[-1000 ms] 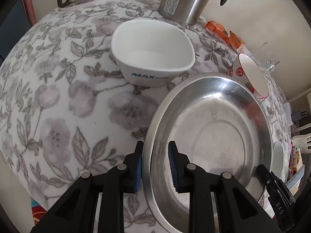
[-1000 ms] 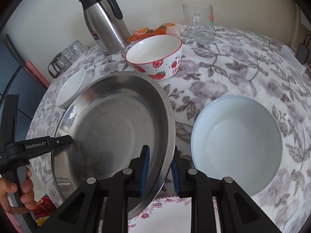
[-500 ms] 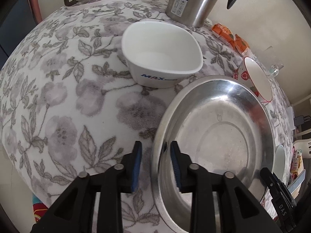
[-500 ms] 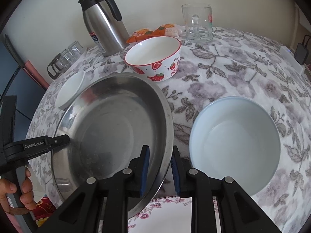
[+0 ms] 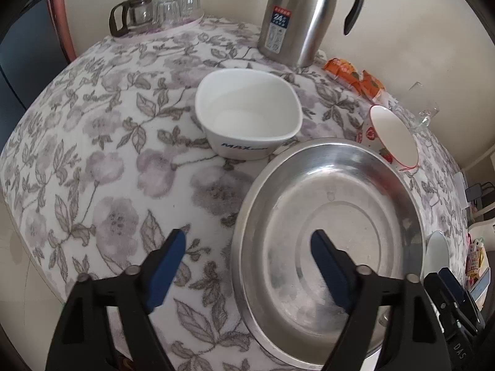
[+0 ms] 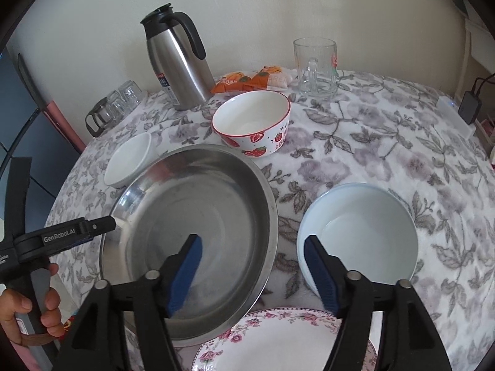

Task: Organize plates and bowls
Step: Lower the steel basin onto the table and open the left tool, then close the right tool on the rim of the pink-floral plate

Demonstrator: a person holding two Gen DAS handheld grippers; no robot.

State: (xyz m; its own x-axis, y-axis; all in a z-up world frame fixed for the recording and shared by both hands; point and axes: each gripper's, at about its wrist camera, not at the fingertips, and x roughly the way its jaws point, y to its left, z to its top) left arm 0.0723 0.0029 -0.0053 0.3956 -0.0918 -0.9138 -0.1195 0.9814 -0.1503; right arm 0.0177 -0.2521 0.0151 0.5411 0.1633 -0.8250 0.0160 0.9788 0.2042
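Right wrist: your right gripper and left gripper are opening, nothing pinched; steel basin overlaps floral plate, may rock.

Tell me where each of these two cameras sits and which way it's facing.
Left wrist: on the left gripper, angled down at the round steel basin and white square bowl; its opening blue-padded fingers show.
Right wrist: on the right gripper, angled down at the basin and pale blue bowl; its opening fingers and the person's hand show.
Shared: basin, steel thermos jug.
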